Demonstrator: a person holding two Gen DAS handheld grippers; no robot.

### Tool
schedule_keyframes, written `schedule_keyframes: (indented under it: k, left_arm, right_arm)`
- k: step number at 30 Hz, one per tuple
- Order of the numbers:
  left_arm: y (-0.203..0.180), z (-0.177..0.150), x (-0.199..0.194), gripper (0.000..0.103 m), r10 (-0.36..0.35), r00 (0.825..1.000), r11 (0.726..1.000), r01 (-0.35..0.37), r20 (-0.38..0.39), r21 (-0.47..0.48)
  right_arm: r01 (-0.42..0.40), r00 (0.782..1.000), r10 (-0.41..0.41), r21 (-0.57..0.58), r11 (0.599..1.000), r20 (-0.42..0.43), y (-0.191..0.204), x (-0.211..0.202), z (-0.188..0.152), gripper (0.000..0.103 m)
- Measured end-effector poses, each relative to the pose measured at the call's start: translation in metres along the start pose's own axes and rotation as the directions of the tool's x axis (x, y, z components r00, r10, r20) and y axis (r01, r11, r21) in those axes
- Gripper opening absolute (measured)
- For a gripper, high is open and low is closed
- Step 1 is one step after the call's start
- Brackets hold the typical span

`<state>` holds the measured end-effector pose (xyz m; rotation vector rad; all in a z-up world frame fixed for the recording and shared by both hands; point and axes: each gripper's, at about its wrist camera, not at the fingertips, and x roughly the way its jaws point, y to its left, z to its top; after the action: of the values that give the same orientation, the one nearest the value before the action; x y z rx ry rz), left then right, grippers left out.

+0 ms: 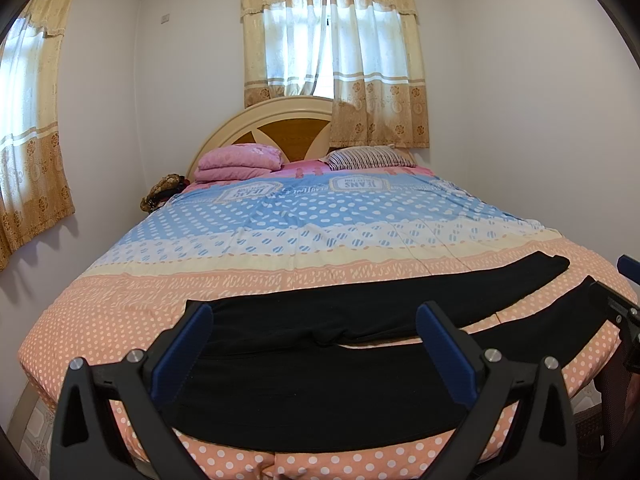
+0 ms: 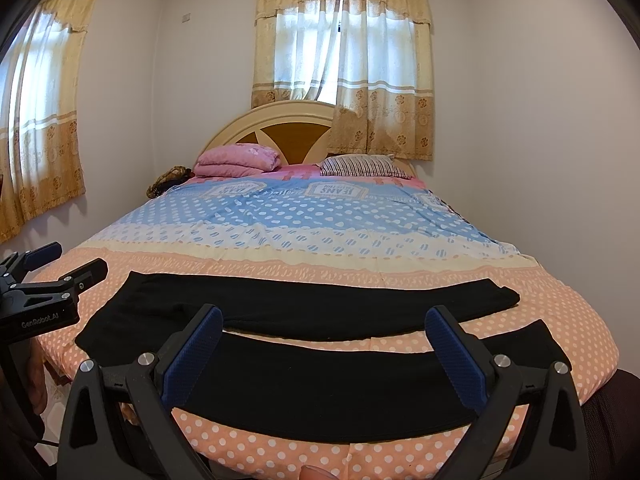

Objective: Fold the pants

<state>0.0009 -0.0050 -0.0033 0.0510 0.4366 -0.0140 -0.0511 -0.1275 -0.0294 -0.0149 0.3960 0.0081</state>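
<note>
Black pants [image 1: 320, 376] lie flat across the near end of the bed [image 1: 120, 312]. The left gripper [image 1: 316, 344] and right gripper [image 2: 324, 344] hover above them, fingers wide and empty. A pink blanket [image 1: 240, 162] and striped pillow [image 1: 368, 158] sit far off.

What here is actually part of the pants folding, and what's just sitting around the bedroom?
Part of the job:
- black pants, spread flat on the bed
- left gripper, open
- right gripper, open

Just lying about:
- folded pink blanket
- striped pillow
- curtains
- headboard
</note>
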Motion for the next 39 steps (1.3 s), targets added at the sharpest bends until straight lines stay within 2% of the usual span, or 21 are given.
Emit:
schedule_keyframes:
  k: [39]
  left_arm:
    - [0.0004, -0.0023, 0.0008, 0.103, 0.0, 1.0, 1.0, 0.0, -0.005, 0.003]
  right_arm:
    - [-0.002, 1.0, 0.002, -0.013, 1.0, -0.014, 0.0089, -0.0009, -0.0016, 0.102]
